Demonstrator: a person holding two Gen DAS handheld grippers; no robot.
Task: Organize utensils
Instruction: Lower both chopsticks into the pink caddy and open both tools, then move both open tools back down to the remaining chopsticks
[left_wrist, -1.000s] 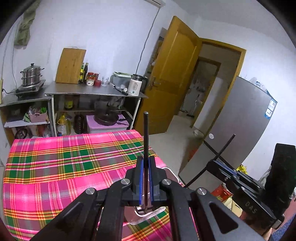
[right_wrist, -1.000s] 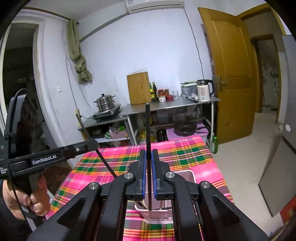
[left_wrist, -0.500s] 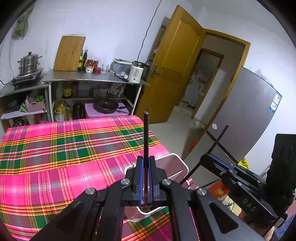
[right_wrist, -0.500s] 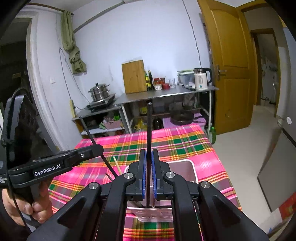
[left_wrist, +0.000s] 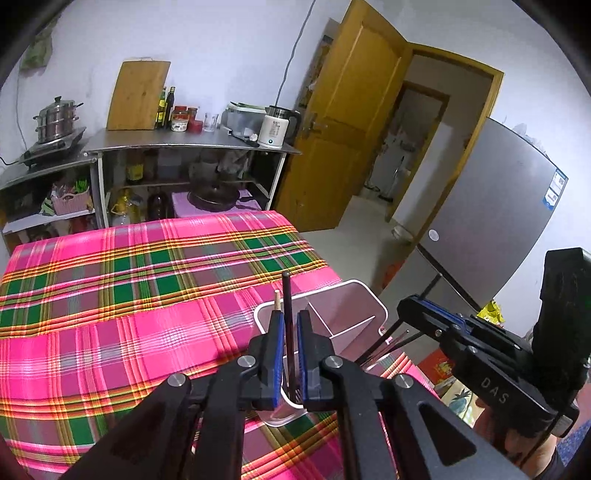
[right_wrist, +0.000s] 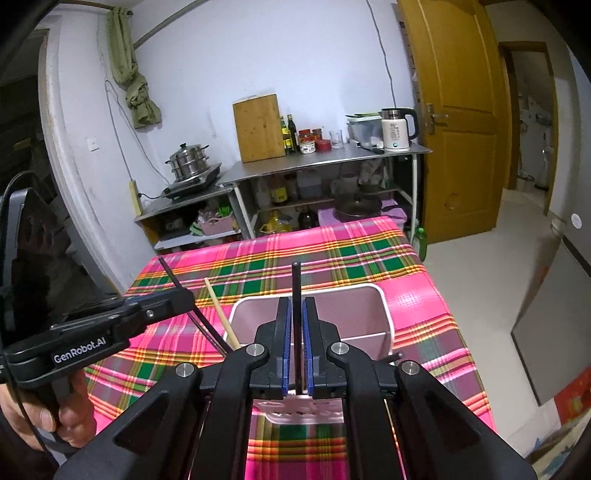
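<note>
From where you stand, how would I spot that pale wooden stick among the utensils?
Find the table under the pink plaid cloth; near its front edge stands a white divided utensil holder. The wooden chopstick leans out of the holder's left end, beside the left gripper and the black-handled utensil between its fingers. It is the only light, tan stick; the other handles are black.

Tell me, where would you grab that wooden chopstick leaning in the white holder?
Probably pinch the wooden chopstick near its free upper end, coming down from above. It leans with its lower end sunk in the white holder, so only the top is exposed.
</note>
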